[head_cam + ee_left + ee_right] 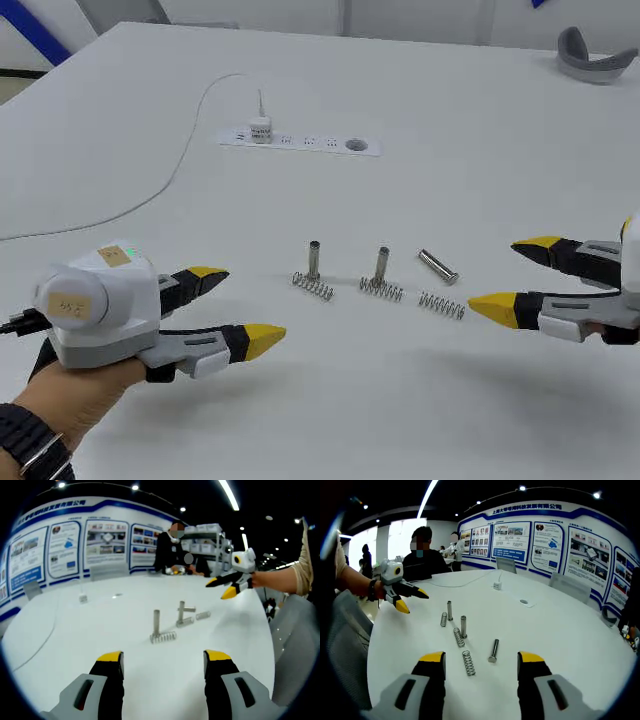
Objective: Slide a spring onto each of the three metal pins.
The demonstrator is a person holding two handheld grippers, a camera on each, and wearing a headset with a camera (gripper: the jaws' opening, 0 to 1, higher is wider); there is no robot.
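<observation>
Two metal pins stand upright on the white table: the left pin (314, 259) and the middle pin (382, 264). A third pin (437, 266) lies on its side to their right. A spring lies by each: the left spring (312, 286), the middle spring (381, 290) and the right spring (441, 305). My left gripper (238, 308) hovers open to the left of them, empty. My right gripper (514, 274) hovers open to their right, empty. The left gripper view shows the nearest pin (156, 622) and spring (163, 637); the right gripper view shows the lying pin (493, 650) and nearest spring (467, 662).
A white power strip (300, 141) with a plugged adapter (260, 129) sits inset at the far middle, its cable (170, 175) curving off left. A grey curved object (595, 58) rests at the far right corner. People stand beyond the table (422, 555).
</observation>
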